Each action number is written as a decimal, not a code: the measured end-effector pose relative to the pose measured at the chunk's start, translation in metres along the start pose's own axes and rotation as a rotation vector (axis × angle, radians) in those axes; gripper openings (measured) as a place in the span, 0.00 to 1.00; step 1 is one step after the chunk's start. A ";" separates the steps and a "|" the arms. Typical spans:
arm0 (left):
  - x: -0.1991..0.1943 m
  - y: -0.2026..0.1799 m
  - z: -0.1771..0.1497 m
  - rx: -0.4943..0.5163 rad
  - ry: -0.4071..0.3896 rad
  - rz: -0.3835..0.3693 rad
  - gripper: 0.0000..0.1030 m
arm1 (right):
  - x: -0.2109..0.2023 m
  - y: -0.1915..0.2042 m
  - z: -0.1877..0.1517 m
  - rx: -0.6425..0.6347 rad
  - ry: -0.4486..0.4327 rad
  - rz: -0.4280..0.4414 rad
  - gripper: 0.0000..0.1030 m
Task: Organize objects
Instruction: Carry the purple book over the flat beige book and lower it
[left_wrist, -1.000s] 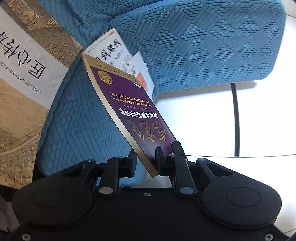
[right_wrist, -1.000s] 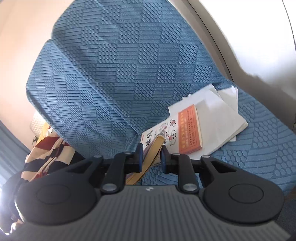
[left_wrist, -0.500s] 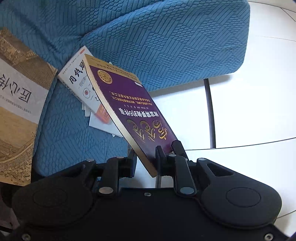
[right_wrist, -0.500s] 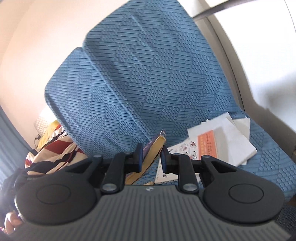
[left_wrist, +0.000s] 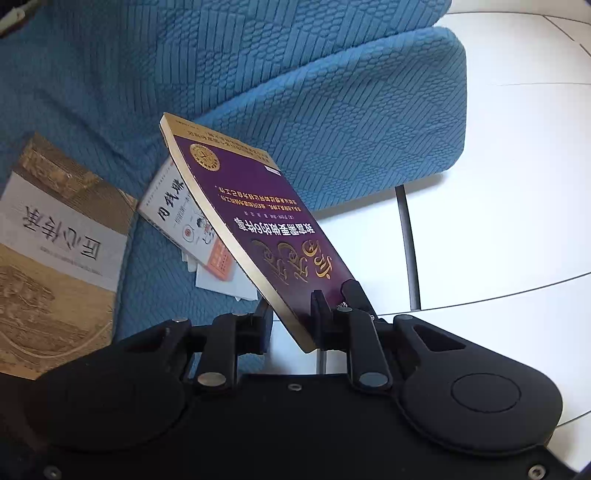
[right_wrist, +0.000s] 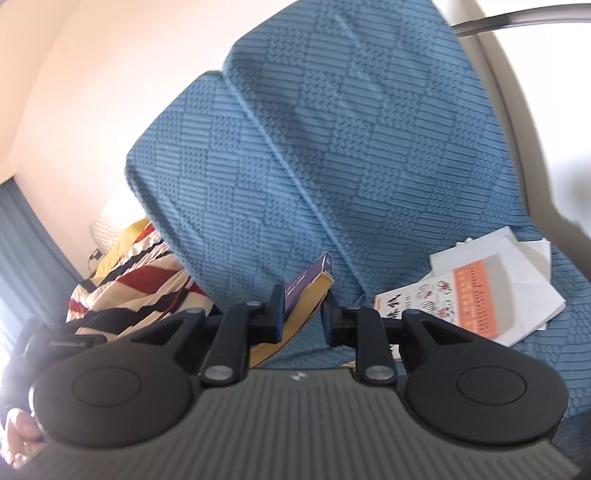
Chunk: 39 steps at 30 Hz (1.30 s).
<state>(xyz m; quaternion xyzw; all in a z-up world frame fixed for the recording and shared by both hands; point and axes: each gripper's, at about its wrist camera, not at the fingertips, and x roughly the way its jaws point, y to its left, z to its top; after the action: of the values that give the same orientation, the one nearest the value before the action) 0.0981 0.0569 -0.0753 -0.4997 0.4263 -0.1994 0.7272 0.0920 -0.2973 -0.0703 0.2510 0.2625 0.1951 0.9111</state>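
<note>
Purple book (left_wrist: 258, 229) pinched at corners by left gripper (left_wrist: 291, 321) & right gripper (right_wrist: 303, 314), both clamped on it — thin edge hold, could slip/twist out onto sofa (left_wrist: 332, 92).

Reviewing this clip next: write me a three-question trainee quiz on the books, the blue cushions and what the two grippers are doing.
1. True or false: the purple paperback book with gold lettering lies flat on the blue textured cushion.
2. Which gripper is shut on that book? A left only; B right only; C both.
3. Fill in: the white book with the orange band rests on the ____.

Key
1. False: it is off the cushion, tilted, clamped at its edges.
2. C: the left gripper holds one end in its view, and the right gripper holds the same book, showing its yellowish page edges.
3. Blue cushion, with loose white papers under it.
</note>
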 end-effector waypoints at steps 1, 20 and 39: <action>-0.006 0.001 0.001 0.000 -0.007 0.000 0.20 | 0.002 0.004 -0.002 -0.005 0.001 0.009 0.23; -0.030 0.083 0.009 0.043 -0.061 0.121 0.23 | 0.058 0.023 -0.075 -0.055 0.113 -0.002 0.25; -0.014 0.150 -0.014 -0.042 -0.071 0.225 0.22 | 0.068 0.016 -0.125 -0.062 0.222 -0.077 0.25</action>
<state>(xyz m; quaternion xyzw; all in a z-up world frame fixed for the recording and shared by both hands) 0.0586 0.1226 -0.2062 -0.4704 0.4576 -0.0896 0.7492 0.0699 -0.2072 -0.1795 0.1892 0.3650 0.1944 0.8906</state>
